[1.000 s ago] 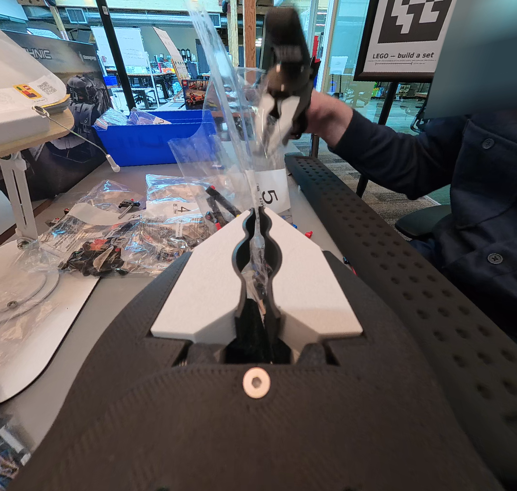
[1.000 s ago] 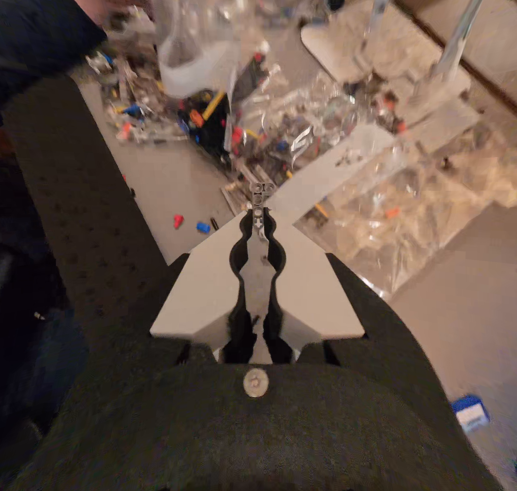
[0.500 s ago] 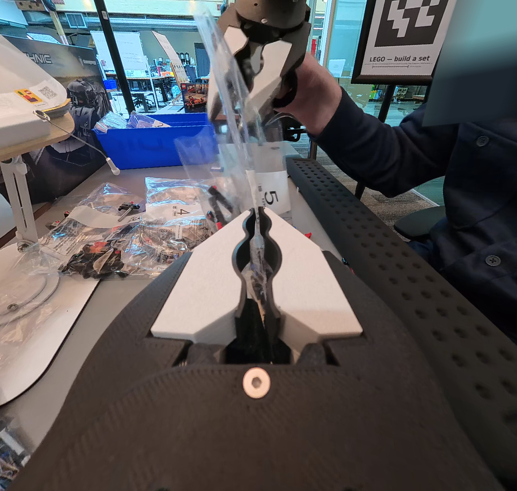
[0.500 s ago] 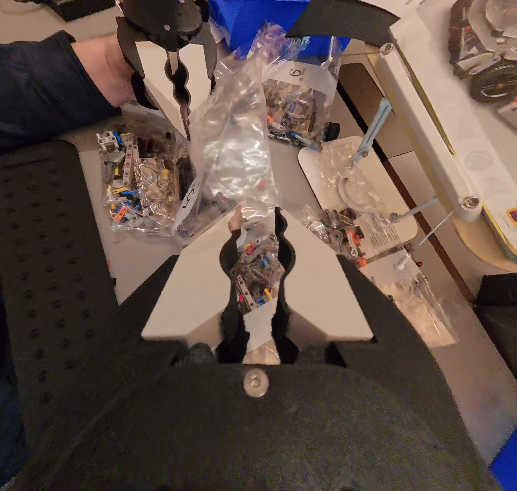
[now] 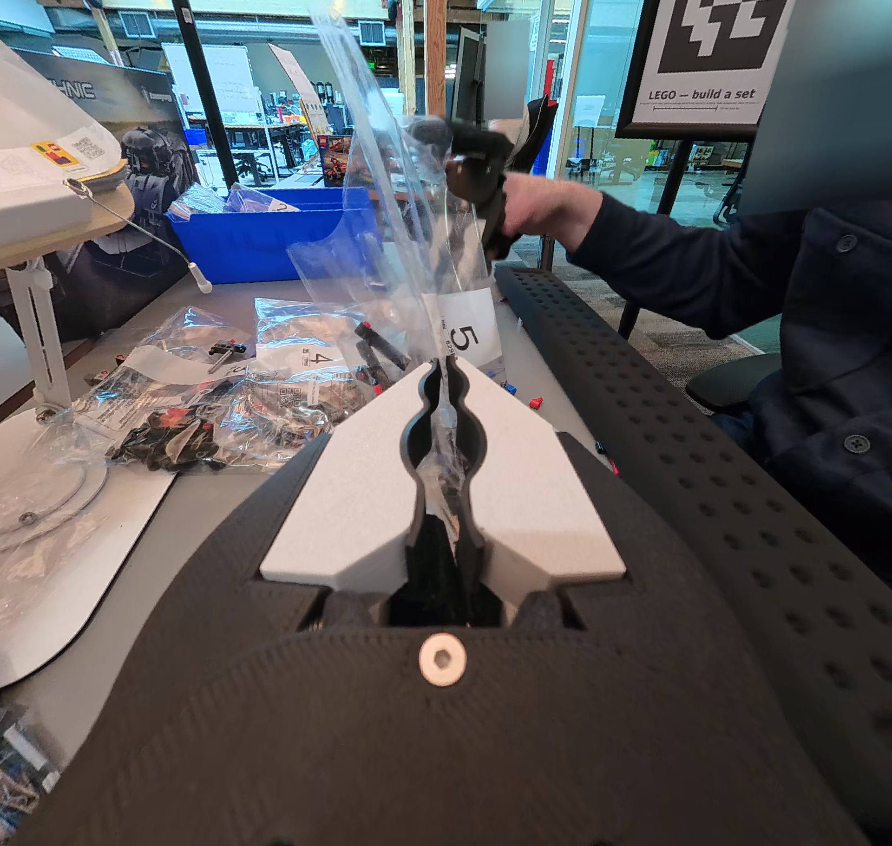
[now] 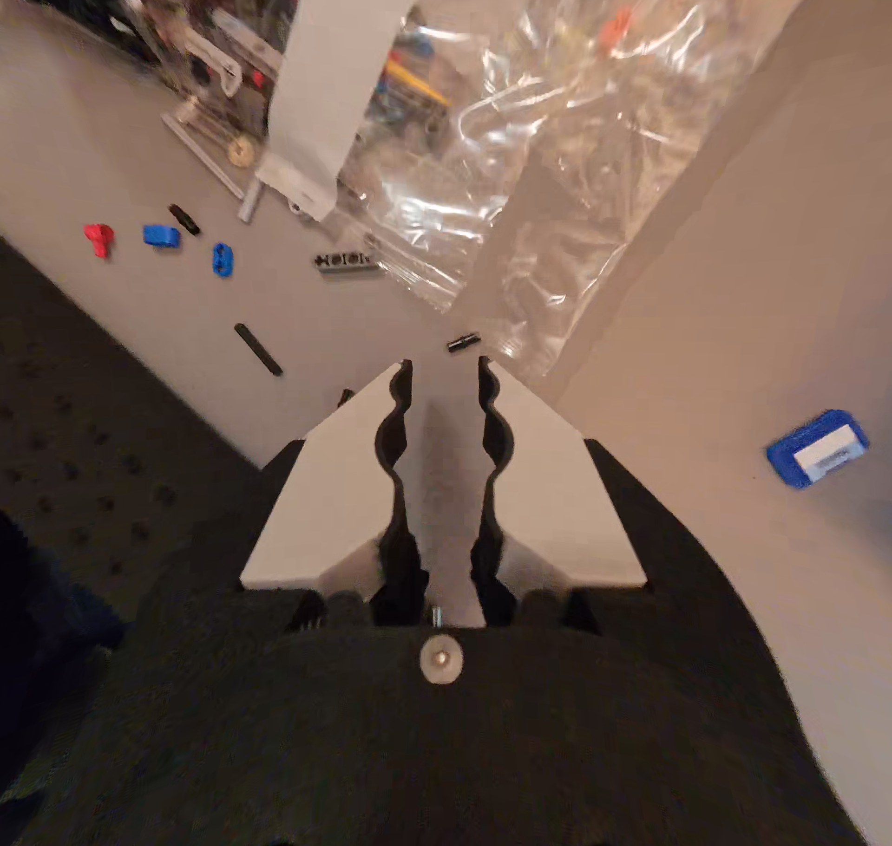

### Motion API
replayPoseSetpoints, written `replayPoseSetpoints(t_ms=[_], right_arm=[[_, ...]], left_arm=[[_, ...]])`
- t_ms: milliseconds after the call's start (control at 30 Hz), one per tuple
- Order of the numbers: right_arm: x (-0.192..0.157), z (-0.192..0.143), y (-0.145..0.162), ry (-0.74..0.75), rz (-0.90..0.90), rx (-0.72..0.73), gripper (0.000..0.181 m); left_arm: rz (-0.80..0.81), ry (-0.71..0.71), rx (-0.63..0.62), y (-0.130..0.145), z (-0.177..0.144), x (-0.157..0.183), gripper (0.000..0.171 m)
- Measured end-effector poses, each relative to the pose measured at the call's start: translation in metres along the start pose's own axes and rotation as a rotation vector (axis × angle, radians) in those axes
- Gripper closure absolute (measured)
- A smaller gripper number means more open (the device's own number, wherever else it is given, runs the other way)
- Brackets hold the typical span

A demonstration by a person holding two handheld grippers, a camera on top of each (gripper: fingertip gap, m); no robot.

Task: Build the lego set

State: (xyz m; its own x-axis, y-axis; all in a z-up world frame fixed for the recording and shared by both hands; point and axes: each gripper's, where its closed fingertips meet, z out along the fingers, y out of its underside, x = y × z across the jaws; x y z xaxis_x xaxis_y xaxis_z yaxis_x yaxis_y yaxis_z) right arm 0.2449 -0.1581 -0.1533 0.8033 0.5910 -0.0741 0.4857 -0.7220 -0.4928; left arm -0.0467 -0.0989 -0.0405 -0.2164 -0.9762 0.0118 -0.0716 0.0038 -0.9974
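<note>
Left claw (image 5: pixel 442 364): clamped on the lower seam of a clear parts bag (image 5: pixel 405 224); fingers pressed together with film pinched between them.
Parts bag, place: held upright above the tabletop (image 5: pixel 120 596), directly ahead of the left claw, near the padded front edge.
Parts bag, long axis: near vertical; top edge pointing up and slightly away to the left, pinched end pointing down into the claw.
Parts bag, contents: mostly empty film in the upper part; a few dark pins low down beside the white numbered label (image 5: pixel 466 335).
Right claw (image 6: pixel 445 364): apart, nothing between the fingers; aimed down at the tabletop (image 6: pixel 700 292), just short of a small black pin (image 6: pixel 463 342).
Loose parts: red piece (image 6: pixel 99 239), two blue pieces (image 6: pixel 161 235), grey beam (image 6: pixel 345 262) and black axle (image 6: pixel 258 349) scattered flat, well apart from one another.
Grey beam, long axis: lying flat, running left to right across the right wrist view.
Other bags: sealed numbered bags (image 5: pixel 299 369) lying flat farther left; more in the blue bin (image 5: pixel 260 239) beyond.
Progress: early, judged from the scene; no assembled section visible in either view.
Done: one bag apparently opened, some parts tipped out.
Left: sorting, all joining of parts, remaining bags unopened.
Risk: small pins likely to roll off the front edge.
</note>
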Motion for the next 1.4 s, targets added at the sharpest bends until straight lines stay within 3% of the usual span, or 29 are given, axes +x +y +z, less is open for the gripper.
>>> replayPoseSetpoints(t_ms=[233,400,600,700,867,1033,1167,1233,1400], right_arm=[[0.005,0.026,0.0,-0.011,0.127,0.011,0.161],[0.011,0.027,0.001,0.046,0.104,0.001,0.178],[0.003,0.02,0.001,0.027,0.065,0.006,0.179],[-0.023,-0.004,-0.037,-0.053,-0.009,0.159,0.179],[-0.078,-0.053,-0.139,-0.116,-0.178,0.48,0.179],[-0.117,-0.057,-0.209,-0.189,-0.278,0.58,0.179],[-0.138,-0.044,-0.23,-0.281,-0.309,0.544,0.174],[-0.136,-0.035,-0.228,-0.269,-0.301,0.494,0.162],[-0.118,-0.048,-0.208,-0.234,-0.256,0.531,0.161]], left_arm=[[-0.007,-0.001,-0.009,0.003,0.0,-0.001,0.17],[-0.008,0.004,-0.014,0.004,0.001,-0.001,0.17],[-0.007,0.002,-0.012,0.004,0.001,-0.001,0.17],[-0.008,0.004,-0.01,0.003,0.001,-0.001,0.17],[-0.004,0.008,-0.01,0.003,0.002,0.001,0.17],[0.0,0.012,-0.009,0.002,0.002,0.002,0.17],[-0.011,0.017,0.002,0.003,0.002,0.001,0.17],[-0.016,0.013,0.0,0.004,0.001,0.0,0.17],[-0.01,0.019,-0.001,0.003,0.003,0.001,0.17]])
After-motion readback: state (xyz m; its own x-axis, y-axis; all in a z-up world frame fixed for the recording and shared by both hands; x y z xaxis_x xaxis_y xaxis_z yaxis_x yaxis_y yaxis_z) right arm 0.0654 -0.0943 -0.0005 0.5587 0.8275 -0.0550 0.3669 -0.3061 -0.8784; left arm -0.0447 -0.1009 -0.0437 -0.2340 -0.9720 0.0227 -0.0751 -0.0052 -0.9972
